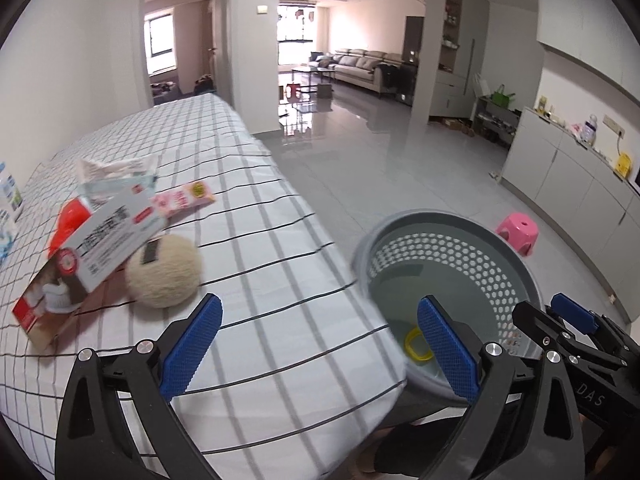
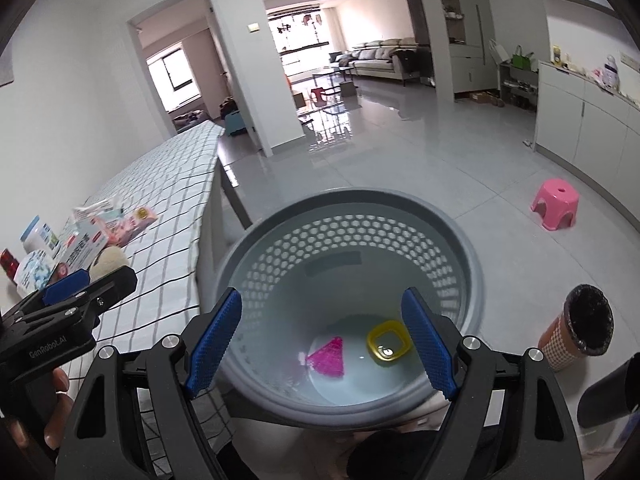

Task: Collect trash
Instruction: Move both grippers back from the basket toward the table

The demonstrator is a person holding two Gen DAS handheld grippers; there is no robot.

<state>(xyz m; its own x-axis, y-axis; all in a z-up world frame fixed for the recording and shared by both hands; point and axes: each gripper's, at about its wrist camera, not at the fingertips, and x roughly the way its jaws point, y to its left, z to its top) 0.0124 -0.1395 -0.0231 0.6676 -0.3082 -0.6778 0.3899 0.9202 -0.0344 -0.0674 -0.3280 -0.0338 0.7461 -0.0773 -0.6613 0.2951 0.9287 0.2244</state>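
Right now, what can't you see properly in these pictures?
- Left wrist view: basket bottom, partly hidden by the left hand-held gripper.
- Left wrist view: white bottle, cut off by the edge.
- Both views: writing on the box, too blurry to read.
- Right wrist view: cup contents, too dark.

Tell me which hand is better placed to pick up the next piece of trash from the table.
Left. Its tongs are open over the checked table near the beige ball, while the right tongs hang over the grey basket.

Grey perforated basket (image 2: 280, 220) on floor, yellow ring (image 2: 388, 344), pink wedge (image 2: 329, 358) inside
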